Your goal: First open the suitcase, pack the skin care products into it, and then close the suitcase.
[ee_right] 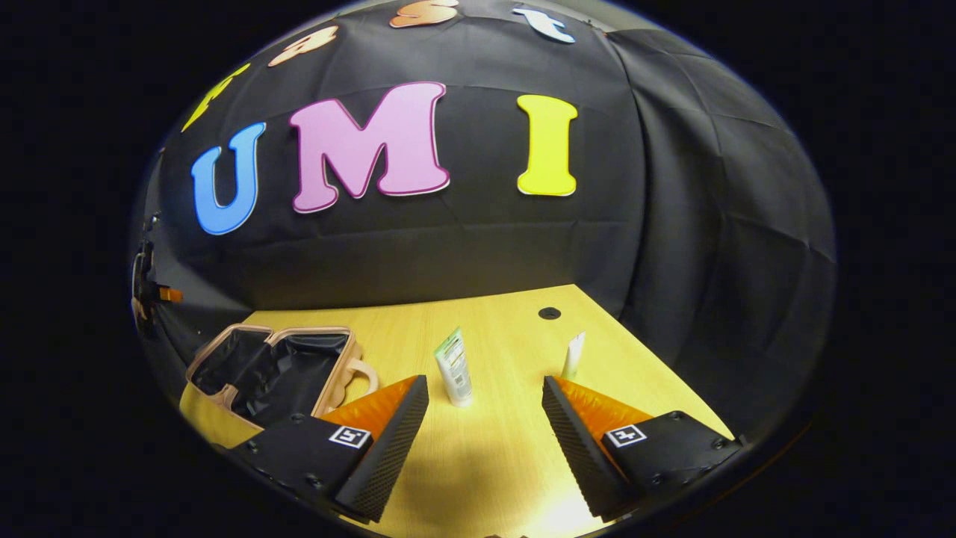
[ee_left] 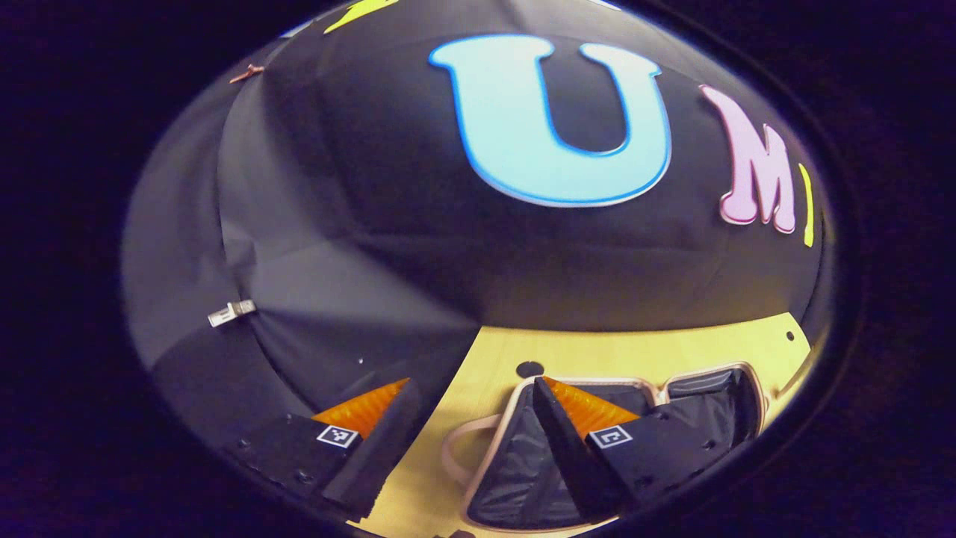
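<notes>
suitcase (ee_left: 672, 433) partly behind left gripper (ee_left: 470, 407) finger, white tube (ee_right: 573, 356) base hidden by right gripper (ee_right: 485, 407)

no wording can be read. the green-and-white upright tube (ee_right: 454, 368) on the pale wooden table (ee_right: 508, 456) bears print too small to tell; square black-and-white coded markers (ee_right: 350, 436) sit on the grippers' bodies.

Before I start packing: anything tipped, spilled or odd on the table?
Nothing stands out. The suitcase lies open on the wooden table, its dark lining empty. Two skin care tubes, the green-and-white tube and the white tube, stand upright and apart. Both grippers are open, holding nothing.
</notes>
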Demonstrator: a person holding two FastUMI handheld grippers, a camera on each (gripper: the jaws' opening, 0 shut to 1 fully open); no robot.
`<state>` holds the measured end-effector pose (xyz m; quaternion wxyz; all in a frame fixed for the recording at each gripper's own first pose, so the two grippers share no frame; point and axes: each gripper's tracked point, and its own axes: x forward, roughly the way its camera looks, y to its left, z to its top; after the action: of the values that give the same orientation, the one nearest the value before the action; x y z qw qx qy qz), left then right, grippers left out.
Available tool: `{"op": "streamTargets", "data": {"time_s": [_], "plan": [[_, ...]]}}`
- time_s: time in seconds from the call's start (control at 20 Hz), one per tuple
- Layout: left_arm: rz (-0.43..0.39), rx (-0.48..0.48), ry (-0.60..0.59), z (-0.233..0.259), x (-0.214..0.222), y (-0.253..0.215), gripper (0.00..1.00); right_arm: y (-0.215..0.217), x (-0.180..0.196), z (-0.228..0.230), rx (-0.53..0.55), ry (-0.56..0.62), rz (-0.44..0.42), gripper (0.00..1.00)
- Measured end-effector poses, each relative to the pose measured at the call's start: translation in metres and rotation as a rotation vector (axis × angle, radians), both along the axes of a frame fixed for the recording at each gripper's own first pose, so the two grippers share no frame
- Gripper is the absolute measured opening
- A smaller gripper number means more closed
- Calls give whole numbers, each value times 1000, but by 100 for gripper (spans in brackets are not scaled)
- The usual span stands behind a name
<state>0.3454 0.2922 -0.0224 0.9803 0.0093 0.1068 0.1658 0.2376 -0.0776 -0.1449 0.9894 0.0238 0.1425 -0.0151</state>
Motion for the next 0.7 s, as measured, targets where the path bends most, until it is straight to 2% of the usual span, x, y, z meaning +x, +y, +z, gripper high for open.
{"op": "streamTargets", "data": {"time_s": [0.1, 0.25, 0.35, 0.55, 0.7], "plan": [[-61, 4, -76, 37, -28, -98, 96, -15, 4, 8, -5, -4, 1, 98], [-107, -18, -144, 58, -55, -193, 96, -36, 9, 17, -10, -11, -1, 97], [-145, -73, -170, 60, -64, -260, 97, -49, 10, 18, 4, -7, -4, 98], [-287, -99, -197, 21, -64, -391, 97, -78, 21, 14, 4, -2, 14, 98], [-474, -145, -158, -45, -57, -478, 98, -97, 38, -4, -10, 13, 5, 98]]}}
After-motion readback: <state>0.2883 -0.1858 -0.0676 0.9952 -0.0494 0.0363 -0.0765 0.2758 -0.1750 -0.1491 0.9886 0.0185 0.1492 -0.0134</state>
